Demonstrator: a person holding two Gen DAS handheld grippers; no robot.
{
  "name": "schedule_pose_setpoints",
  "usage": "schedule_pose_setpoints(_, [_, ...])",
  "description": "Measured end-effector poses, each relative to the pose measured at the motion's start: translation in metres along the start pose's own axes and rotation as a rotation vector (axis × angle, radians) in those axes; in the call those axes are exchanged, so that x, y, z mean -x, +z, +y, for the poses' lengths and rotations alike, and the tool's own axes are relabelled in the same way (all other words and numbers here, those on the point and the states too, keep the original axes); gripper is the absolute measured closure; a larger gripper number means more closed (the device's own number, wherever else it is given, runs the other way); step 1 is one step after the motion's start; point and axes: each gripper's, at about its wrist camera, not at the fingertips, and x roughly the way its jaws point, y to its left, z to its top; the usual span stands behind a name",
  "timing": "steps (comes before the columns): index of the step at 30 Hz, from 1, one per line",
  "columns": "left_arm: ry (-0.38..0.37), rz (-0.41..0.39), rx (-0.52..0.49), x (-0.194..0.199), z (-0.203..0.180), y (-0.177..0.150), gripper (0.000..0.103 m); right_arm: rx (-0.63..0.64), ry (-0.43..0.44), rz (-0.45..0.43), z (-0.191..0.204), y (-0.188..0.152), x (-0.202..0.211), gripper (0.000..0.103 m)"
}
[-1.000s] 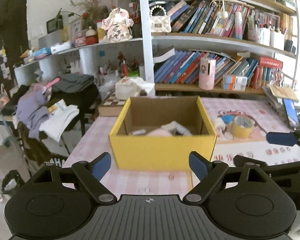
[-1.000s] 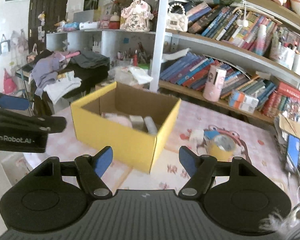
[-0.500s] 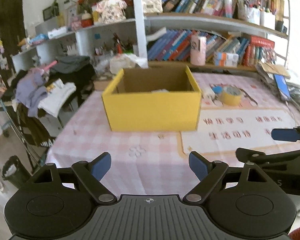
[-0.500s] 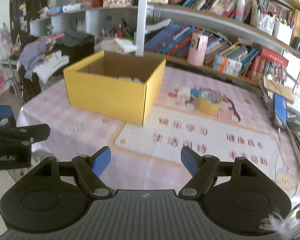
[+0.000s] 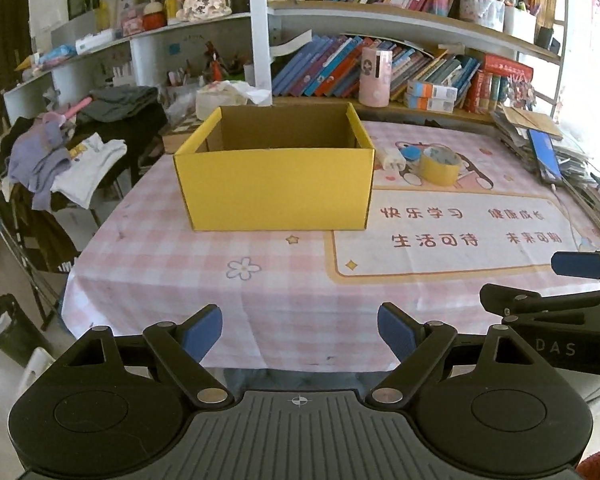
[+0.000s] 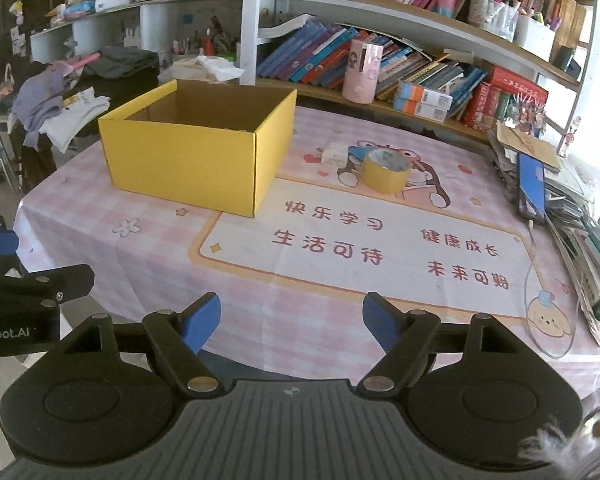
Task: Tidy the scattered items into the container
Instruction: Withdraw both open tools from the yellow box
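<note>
The left gripper and right gripper hung at the table's near edge, fingers spread, nothing between them. The right gripper's jaws had just been opening. A tape roll lay just beside the yellow box.

Daylight floods both views from the right, where a window blows out to near white and washes the stacked papers beneath it. The tablecloth is evenly bright, with only soft shadows. The left background stays dim. Fisheye curvature bends the shelves and darkens the corners. Focus seems sharp at centre, perhaps softer toward the rims.
</note>
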Motion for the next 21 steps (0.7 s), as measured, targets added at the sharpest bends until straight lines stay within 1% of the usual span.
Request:
schedule_pose_setpoints(6, [-0.031,0.017,-0.014,-0.004,-0.007,0.001,0.016,-0.023,-0.019,0.023,-0.008,-0.004,0.001,0.024])
schedule_pose_setpoints(11, [-0.064,0.034,-0.047,-0.008,-0.019,0.0,0.016,-0.038,-0.035,0.039,-0.016,-0.006,0.001,0.022])
schedule_pose_setpoints(15, [-0.064,0.022,-0.044,-0.007,-0.022,0.001,0.016,-0.047,-0.041,0.046,-0.022,-0.006,0.0,0.022])
schedule_pose_setpoints(21, [-0.065,0.032,-0.042,-0.01,-0.027,0.004,0.016,-0.06,-0.046,0.046,-0.026,-0.006,0.0,0.021])
